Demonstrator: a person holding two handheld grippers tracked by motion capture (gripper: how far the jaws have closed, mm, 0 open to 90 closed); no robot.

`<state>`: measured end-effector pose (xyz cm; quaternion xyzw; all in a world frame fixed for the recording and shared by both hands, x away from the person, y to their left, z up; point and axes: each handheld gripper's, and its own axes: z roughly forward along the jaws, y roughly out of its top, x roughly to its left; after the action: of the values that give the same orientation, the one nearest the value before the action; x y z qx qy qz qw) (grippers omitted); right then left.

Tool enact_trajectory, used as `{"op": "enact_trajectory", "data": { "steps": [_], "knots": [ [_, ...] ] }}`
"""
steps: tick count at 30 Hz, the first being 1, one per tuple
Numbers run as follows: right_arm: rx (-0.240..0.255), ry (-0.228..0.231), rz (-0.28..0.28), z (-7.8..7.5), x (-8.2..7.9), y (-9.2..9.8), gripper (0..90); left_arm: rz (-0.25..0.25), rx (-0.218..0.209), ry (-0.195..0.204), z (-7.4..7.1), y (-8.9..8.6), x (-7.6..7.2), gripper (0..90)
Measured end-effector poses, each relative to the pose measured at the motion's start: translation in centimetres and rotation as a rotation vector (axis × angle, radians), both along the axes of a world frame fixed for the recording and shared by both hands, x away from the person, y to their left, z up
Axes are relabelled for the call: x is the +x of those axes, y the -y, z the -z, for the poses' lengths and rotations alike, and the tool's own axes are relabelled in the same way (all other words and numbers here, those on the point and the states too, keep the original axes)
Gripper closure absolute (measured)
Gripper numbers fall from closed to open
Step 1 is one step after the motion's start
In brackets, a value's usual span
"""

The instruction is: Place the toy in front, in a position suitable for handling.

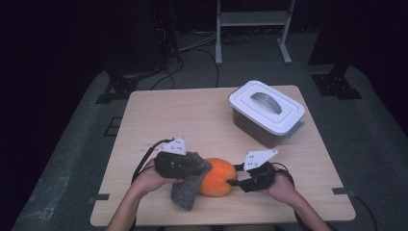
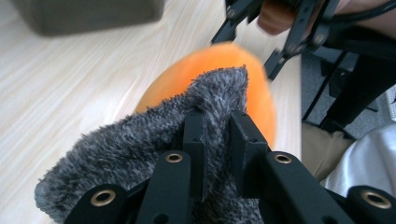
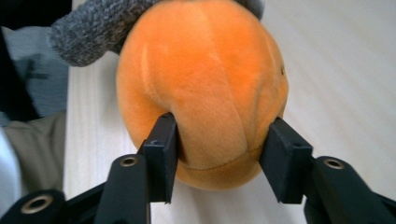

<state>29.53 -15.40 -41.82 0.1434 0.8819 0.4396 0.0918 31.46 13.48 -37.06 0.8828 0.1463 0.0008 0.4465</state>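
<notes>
High view: orange plush ball [image 1: 217, 177] sat on table [image 1: 192, 115] near front edge, between both grippers
Left gripper [image 2: 217, 140]: clamped on grey cloth [image 2: 140, 154], draped against ball
Right gripper [image 3: 219, 149]: jaws pressed into ball's sides
Rest: lidded box [image 1: 266, 112] well apart

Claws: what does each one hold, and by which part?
Left claw pinches the fuzzy grey cloth at a bunched fold; right claw squeezes the orange plush ball across its near end.
</notes>
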Motion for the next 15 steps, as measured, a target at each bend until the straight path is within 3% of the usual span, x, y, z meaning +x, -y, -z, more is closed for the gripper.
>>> {"op": "enact_trajectory", "data": {
  "steps": [4,7,10,15],
  "knots": [
    [-0.024,0.068,-0.036,-0.8,-0.9,-1.5,52.5,0.054,-0.004,0.031,-1.0,2.0,-0.6,77.8],
    [-0.038,0.081,-0.045,-0.7,-1.1,-1.9,54.3,0.073,0.015,0.043,-1.1,3.1,-0.6,77.8],
    [-0.023,0.046,-0.038,-0.2,-0.7,-1.1,56.3,0.055,0.014,0.036,-0.8,2.9,-0.2,77.8],
    [-0.009,0.0,-0.033,0.7,0.3,0.3,57.0,-0.001,0.011,0.012,-0.1,1.1,0.7,77.7]
  ]
}}
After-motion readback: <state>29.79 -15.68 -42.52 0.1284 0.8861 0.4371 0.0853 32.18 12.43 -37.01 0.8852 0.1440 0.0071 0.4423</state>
